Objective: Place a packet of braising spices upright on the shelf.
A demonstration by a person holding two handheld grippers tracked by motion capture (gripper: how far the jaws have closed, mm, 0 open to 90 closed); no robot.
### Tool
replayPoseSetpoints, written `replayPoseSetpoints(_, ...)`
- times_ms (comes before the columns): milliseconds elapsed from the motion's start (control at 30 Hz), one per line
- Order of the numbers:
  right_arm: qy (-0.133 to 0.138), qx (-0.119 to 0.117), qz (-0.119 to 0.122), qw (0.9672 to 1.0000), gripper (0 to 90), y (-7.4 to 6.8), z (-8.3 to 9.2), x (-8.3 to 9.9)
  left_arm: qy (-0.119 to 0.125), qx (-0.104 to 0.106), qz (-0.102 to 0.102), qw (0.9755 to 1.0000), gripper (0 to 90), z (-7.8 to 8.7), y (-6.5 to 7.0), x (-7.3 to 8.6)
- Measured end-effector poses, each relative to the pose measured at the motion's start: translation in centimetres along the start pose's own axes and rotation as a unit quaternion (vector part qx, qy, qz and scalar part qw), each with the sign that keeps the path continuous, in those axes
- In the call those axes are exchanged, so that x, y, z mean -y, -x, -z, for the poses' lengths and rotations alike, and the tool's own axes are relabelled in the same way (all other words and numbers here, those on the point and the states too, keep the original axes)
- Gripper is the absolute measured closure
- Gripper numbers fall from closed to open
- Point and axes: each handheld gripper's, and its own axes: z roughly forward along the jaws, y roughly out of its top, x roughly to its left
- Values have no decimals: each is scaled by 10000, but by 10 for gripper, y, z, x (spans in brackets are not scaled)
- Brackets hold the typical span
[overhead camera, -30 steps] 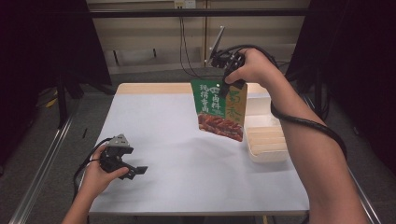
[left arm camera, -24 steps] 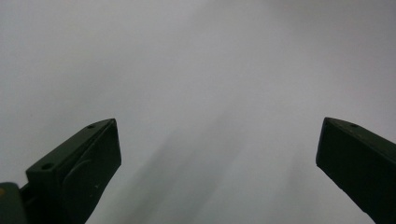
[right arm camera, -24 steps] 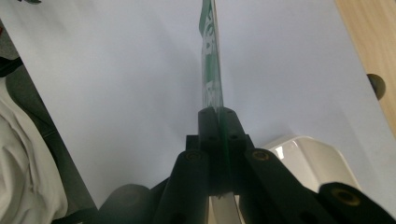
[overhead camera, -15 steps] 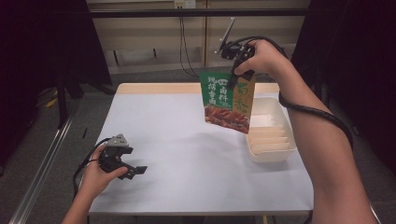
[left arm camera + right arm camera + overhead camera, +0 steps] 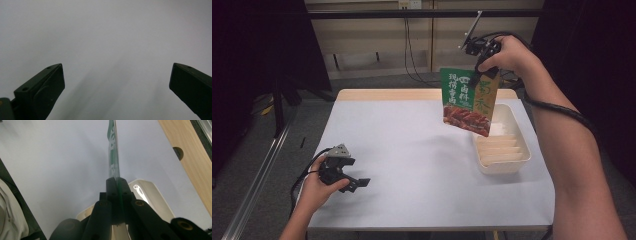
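Green snack pouch [image 5: 468, 101], hanging tilted above table

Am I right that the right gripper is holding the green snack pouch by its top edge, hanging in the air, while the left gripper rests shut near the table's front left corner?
Not quite: the left gripper is open, not shut; the left gripper view shows its jaws standing wide apart over the bare table. The rest holds: the right gripper pinches the green snack pouch by its top edge, in the air.

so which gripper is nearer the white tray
The right. The right gripper hangs above the white tray's far end, holding a green snack bag over it. The left gripper rests low near the table's opposite front corner, well away.
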Motion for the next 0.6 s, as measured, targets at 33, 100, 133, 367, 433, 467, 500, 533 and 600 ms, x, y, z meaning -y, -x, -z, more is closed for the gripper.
replayPoseSetpoints(33,-19,20,-6,10000,900,2,1,1,-105,-33,-25,9999,0,0,1,-1)
replayPoseSetpoints(100,-5,24,-30,10000,900,6,3,1,-120,-4,-25,9999,0,-1,1,-1)
replayPoseSetpoints(133,-14,65,-44,10000,900,8,4,2,-119,-1,-21,9999,0,-1,1,-1)
replayPoseSetpoints(367,26,85,-90,9999,900,21,8,9,-141,-23,-54,9999,0,-1,1,-1)
replayPoseSetpoints(433,23,40,-111,9999,900,24,8,13,-127,0,-31,9999,0,-1,1,-1)
replayPoseSetpoints(467,23,40,-111,9999,900,24,8,13,-127,0,-31,9999,0,-1,1,-1)
replayPoseSetpoints(500,18,67,-167,9998,900,28,8,16,-126,-4,-30,9999,0,-2,1,0)
replayPoseSetpoints(533,30,79,-185,9998,900,29,8,18,-130,-12,-33,9999,0,-2,1,0)
replayPoseSetpoints(600,30,80,-216,9997,900,31,9,21,-152,-20,-39,9999,0,-2,1,0)
